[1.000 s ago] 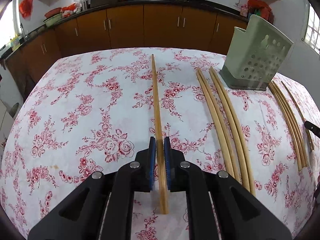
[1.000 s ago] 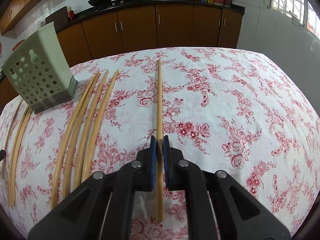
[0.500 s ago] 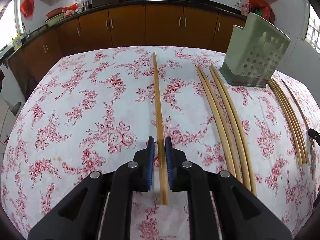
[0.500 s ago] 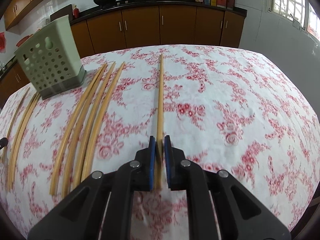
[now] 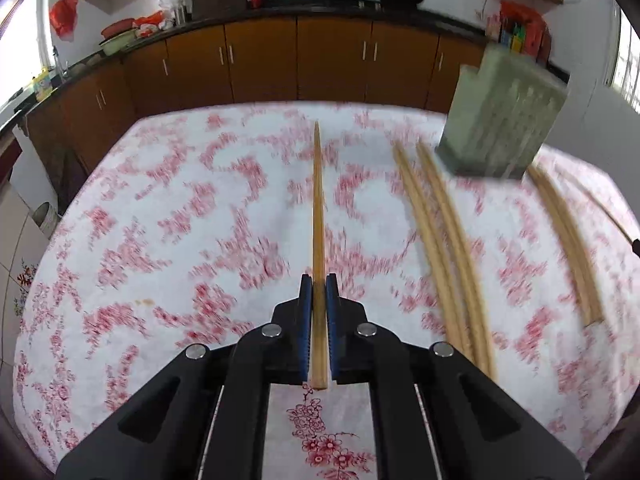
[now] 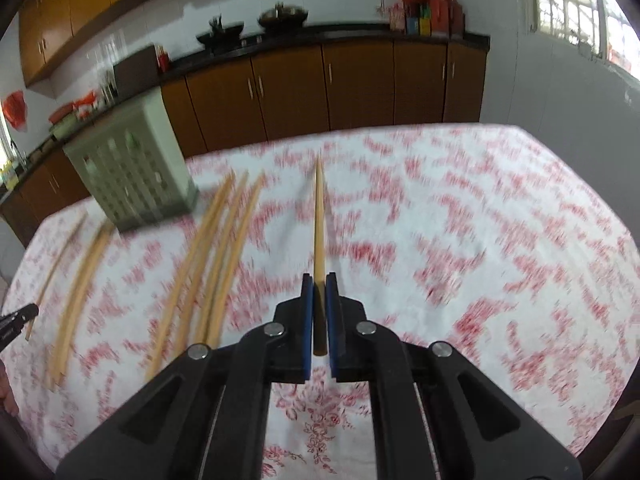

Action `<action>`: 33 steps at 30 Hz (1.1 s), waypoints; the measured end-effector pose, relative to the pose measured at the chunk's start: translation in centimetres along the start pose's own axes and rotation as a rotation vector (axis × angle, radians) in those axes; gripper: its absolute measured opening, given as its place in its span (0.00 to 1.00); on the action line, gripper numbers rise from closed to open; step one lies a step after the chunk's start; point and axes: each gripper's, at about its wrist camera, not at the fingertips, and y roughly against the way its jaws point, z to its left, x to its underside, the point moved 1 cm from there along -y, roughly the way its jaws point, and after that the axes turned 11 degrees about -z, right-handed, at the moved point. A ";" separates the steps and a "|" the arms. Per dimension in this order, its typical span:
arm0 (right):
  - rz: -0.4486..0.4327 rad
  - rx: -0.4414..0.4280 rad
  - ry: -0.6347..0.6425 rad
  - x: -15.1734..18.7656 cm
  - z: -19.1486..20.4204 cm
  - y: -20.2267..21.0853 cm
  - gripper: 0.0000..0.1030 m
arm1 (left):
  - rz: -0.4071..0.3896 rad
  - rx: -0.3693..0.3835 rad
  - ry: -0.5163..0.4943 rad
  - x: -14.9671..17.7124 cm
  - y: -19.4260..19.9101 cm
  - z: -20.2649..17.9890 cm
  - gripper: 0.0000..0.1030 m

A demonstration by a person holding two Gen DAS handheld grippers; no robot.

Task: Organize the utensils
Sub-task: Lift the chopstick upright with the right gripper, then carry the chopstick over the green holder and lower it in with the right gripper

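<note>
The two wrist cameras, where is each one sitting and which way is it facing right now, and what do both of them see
Left wrist: sits on the left gripper, looking along its fingers and down at the floral tablecloth; the gripper is shut on a chopstick, holder to its right.
Right wrist: sits on the right gripper, facing likewise; it is shut on another chopstick, holder to its left, the other gripper's tip at the left edge.
Shared: holder, loose chopsticks, tablecloth, brown cabinets.
</note>
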 end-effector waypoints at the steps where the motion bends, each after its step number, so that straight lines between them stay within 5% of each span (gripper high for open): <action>1: -0.027 -0.001 -0.009 -0.8 -0.1 0.4 0.07 | -0.023 0.006 0.015 -0.6 0.7 0.3 0.07; 12: -0.261 -0.028 -0.047 -7.1 -0.4 4.9 0.07 | -0.281 0.040 0.088 -7.2 7.2 1.0 0.07; 22: -0.308 -0.062 -0.029 -10.1 0.7 5.3 0.07 | -0.349 0.025 0.071 -10.0 8.1 0.4 0.07; 33: -0.487 -0.222 -0.054 -19.5 3.7 9.6 0.07 | -0.507 0.111 0.052 -17.7 13.0 -2.0 0.07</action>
